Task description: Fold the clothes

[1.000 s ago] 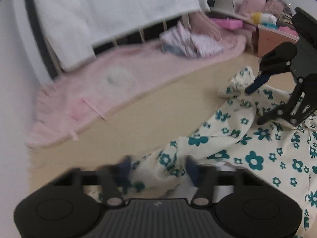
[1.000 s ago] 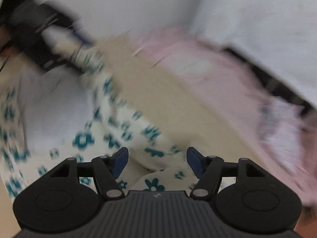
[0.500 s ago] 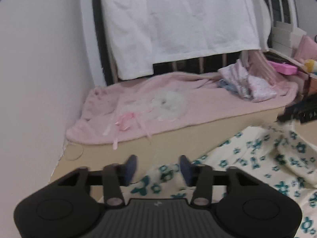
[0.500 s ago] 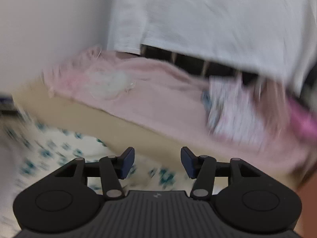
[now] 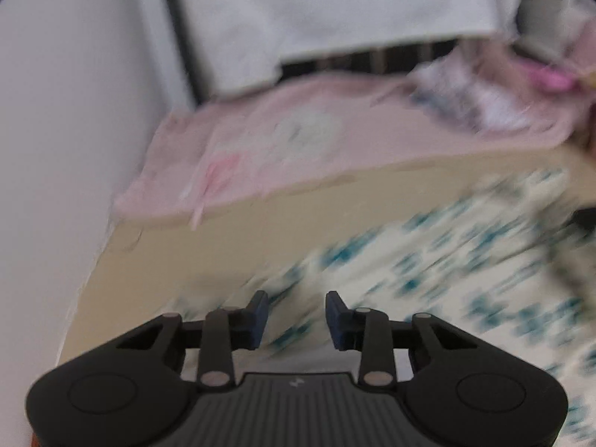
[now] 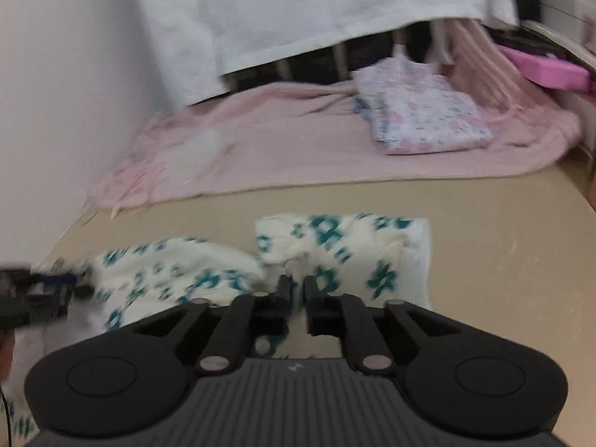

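The left hand-held gripper (image 5: 296, 311) is seen with a clear gap between its blue pads; its jaws are closing, the floral garment (image 5: 465, 268) lies blurred beneath and beyond them, and nothing can be seen pressed between the pads. In the right wrist view the right hand-held gripper (image 6: 296, 290) shows its jaws drawn close together with only a narrow slit left; cloth lies just past the tips, but whether any of it is pinched cannot be told.

The cream garment with teal flowers (image 6: 335, 253) is spread on the tan surface (image 6: 503, 246), near its front edge. One part is seen laid over as a roughly rectangular flap with straight edges, while the part to the left is bunched and rumpled. Farther back a pink blanket (image 6: 290, 149) is laid, with an already folded patterned garment (image 6: 421, 111) resting on it, below a hanging white cloth (image 6: 316, 11).

The task is judged partly done: one piece appears folded and set aside, and the floral garment is mid-fold, with its crumpled side left to be flattened and brought over.
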